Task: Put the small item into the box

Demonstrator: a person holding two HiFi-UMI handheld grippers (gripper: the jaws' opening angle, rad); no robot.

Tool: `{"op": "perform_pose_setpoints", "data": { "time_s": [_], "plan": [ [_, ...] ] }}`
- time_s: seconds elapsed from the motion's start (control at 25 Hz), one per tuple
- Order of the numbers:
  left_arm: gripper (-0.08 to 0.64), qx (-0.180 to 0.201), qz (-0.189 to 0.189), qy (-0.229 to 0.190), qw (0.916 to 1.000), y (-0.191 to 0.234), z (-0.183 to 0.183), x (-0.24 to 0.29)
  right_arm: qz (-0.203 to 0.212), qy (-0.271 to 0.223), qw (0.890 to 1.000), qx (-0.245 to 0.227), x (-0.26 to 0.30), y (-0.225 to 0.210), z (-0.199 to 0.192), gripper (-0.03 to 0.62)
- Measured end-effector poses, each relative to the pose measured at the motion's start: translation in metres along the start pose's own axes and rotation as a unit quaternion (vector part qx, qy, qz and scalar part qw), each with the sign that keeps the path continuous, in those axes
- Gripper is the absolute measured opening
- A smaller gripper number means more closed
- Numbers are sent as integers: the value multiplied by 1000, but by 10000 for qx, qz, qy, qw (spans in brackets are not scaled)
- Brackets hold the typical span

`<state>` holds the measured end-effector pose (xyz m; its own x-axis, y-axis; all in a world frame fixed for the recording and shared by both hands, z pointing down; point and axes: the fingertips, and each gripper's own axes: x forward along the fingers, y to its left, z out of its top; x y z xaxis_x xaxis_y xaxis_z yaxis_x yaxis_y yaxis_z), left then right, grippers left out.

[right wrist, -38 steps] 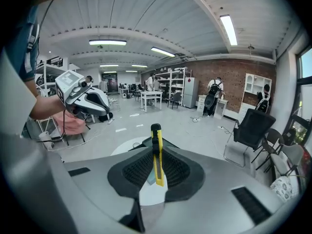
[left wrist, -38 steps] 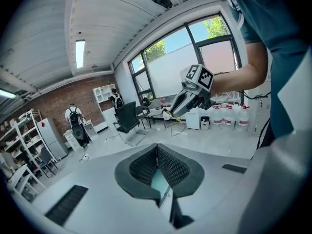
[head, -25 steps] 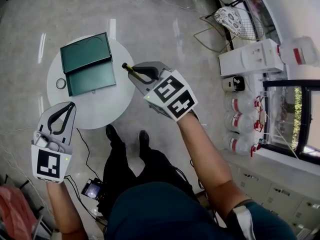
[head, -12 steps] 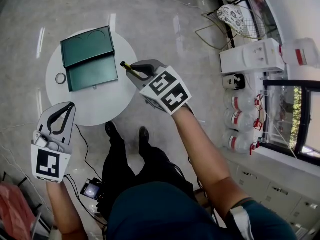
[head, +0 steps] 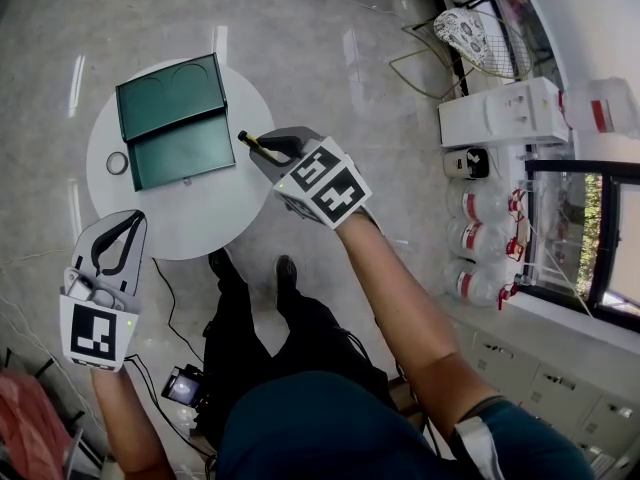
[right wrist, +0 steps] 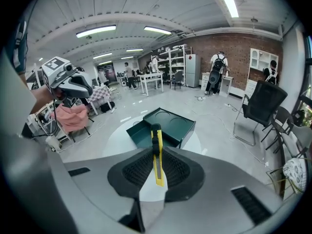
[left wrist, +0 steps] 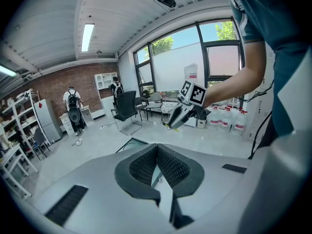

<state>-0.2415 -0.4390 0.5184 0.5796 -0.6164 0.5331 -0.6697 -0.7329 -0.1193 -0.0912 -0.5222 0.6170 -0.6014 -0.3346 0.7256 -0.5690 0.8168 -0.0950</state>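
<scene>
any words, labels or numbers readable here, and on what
No text can be read.
Cubes on left gripper and right gripper: square patterns, no letters.
On water bottles: labels too small to read.
On green box, yellow utility knife: no print visible.

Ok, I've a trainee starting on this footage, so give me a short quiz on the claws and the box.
1. True or false: the left claw is shut with nothing in it.
2. The right claw grips: A a pen, B a yellow utility knife, C a spoon.
3. Fill in: the green box lies open on the round white ____.
Key: 1 true; 2 B; 3 table.
</scene>
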Motion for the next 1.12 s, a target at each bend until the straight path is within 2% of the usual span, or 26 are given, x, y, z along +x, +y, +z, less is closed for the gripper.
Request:
{"op": "perform_pose_setpoints", "data": {
  "time_s": [0.32, 0.8, 1.12],
  "plan": [
    [20, -149, -24, 113, 9998, 4, -19, 14, 231, 21, 9997, -71, 31, 3, 4, 75],
    [20, -372, 33, 222, 9991, 19, -51, 19, 669, 332, 9970, -197, 95, 22, 8, 75],
    [20, -455, 56, 242, 9987, 19, -68, 17, 755, 519, 9956, -205, 124, 32, 2, 75]
  ]
}}
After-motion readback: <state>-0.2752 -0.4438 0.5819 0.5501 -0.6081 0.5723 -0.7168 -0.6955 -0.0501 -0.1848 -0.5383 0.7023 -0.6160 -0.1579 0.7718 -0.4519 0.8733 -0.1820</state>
